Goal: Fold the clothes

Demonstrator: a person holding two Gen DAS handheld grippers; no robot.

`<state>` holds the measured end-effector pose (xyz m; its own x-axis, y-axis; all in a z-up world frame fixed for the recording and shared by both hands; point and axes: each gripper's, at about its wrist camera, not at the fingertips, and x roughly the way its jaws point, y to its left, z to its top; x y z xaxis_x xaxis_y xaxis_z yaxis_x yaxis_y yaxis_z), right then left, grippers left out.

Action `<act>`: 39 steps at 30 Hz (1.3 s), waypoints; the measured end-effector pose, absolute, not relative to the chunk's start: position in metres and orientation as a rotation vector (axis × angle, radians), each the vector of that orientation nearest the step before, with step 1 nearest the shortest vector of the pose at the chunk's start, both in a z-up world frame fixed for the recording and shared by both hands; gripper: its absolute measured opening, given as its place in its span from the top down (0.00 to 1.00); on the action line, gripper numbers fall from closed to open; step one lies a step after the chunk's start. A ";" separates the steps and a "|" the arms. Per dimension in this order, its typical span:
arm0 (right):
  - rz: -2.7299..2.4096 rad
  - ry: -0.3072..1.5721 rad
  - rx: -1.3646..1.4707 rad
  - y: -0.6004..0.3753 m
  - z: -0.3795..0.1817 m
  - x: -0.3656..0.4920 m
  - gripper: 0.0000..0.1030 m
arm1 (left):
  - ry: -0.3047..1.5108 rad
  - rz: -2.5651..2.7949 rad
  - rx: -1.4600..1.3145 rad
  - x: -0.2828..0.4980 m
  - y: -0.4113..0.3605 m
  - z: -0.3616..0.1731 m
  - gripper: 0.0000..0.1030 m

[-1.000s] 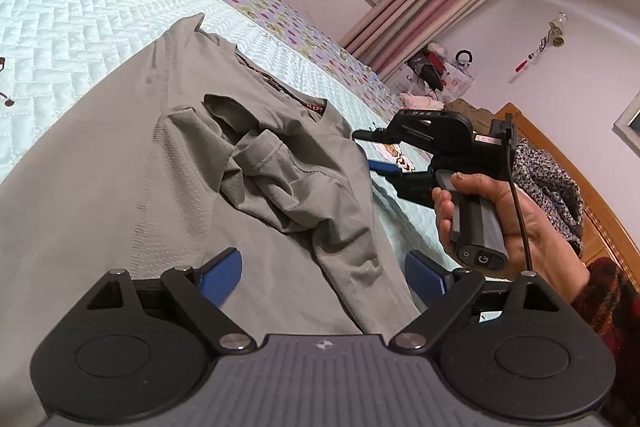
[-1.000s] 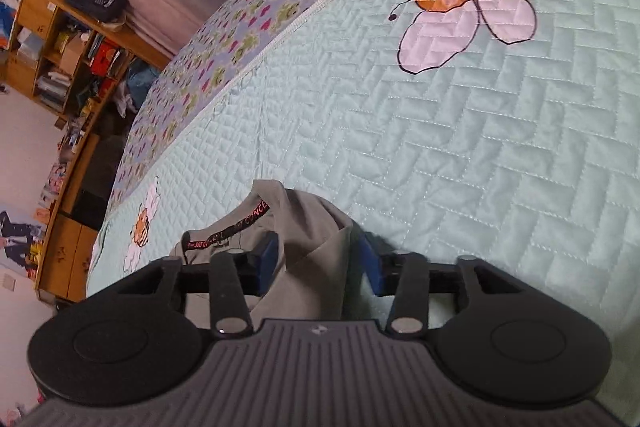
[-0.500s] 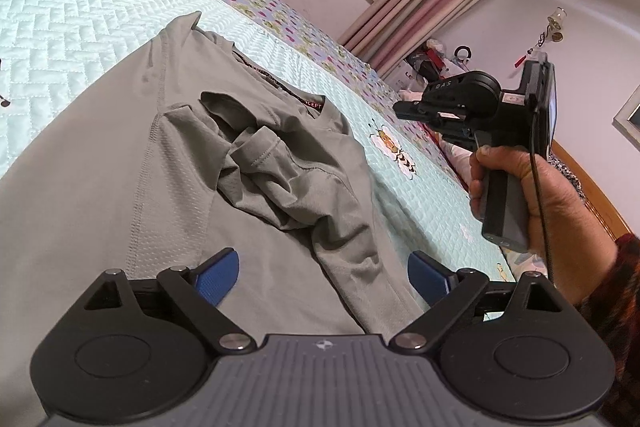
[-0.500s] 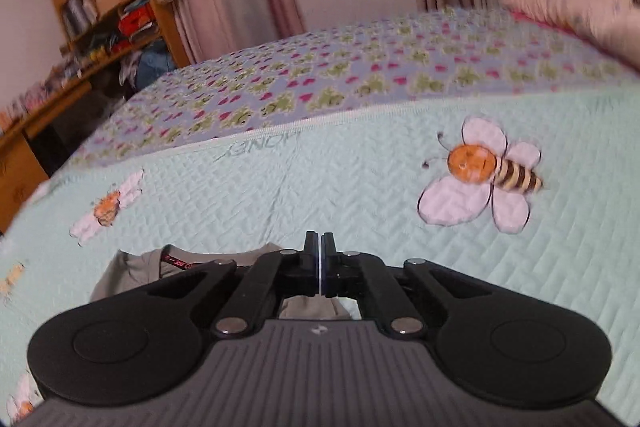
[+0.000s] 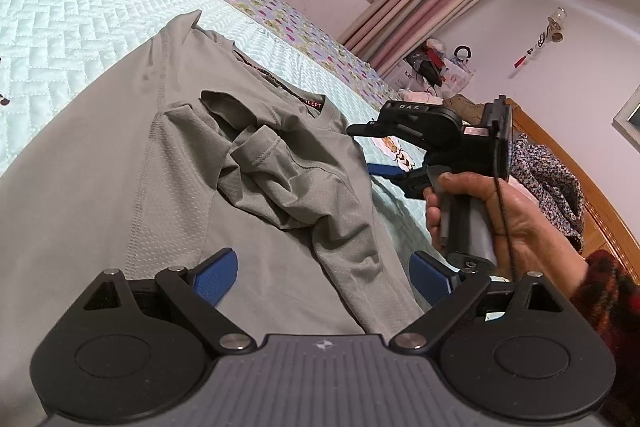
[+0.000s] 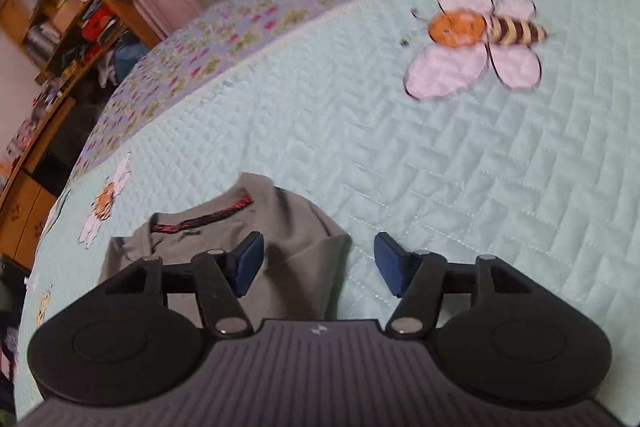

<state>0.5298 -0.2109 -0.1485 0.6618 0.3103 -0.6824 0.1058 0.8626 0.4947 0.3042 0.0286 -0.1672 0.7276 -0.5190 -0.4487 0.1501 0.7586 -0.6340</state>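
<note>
Lying rumpled on the herringbone-quilted bedspread (image 5: pixel 60 11), the grey knit shirt (image 5: pixel 100 187) sits between both grippers' wide-spread blue fingers (image 6: pixel 248 263).

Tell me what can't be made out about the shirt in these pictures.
- Lower part of the gray shirt: left wrist view, hidden behind the left gripper body and cut off by the frame.
- Collar lettering: right wrist view, blurred.
- Shirt's near side: right wrist view, hidden behind the right gripper.

The grey shirt (image 5: pixel 120 187) is viewed from low and close over its body by the left wrist camera, facing the window. Its collar end (image 6: pixel 224 223) is viewed from above by the right wrist camera, facing the bookshelf (image 6: pixel 60 7). Shirt and quilt (image 6: pixel 400 167) are shared.
</note>
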 end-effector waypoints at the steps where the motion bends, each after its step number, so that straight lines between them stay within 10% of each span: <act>1: 0.143 0.851 0.553 -0.211 -0.150 0.530 0.60 | 0.659 -0.395 -0.603 0.304 0.028 -0.167 0.08; 2: 0.169 0.854 0.577 -0.212 -0.151 0.531 0.84 | 0.659 -0.396 -0.601 0.304 0.027 -0.167 0.07; 4: 0.233 0.857 0.608 -0.212 -0.152 0.532 0.97 | 0.658 -0.396 -0.597 0.304 0.027 -0.167 0.06; 24: 0.069 0.748 0.089 -0.174 -0.127 0.533 0.98 | 0.657 -0.399 -0.584 0.305 0.026 -0.168 0.06; 39: 0.230 0.704 0.267 -0.187 -0.108 0.506 0.80 | 0.658 -0.402 -0.599 0.306 0.028 -0.169 0.06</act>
<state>0.5060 -0.1869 -0.1077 0.7397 0.2965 -0.6041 -0.1181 0.9410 0.3172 0.3064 0.0281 -0.1687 0.7253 -0.5232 -0.4475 0.1591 0.7598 -0.6304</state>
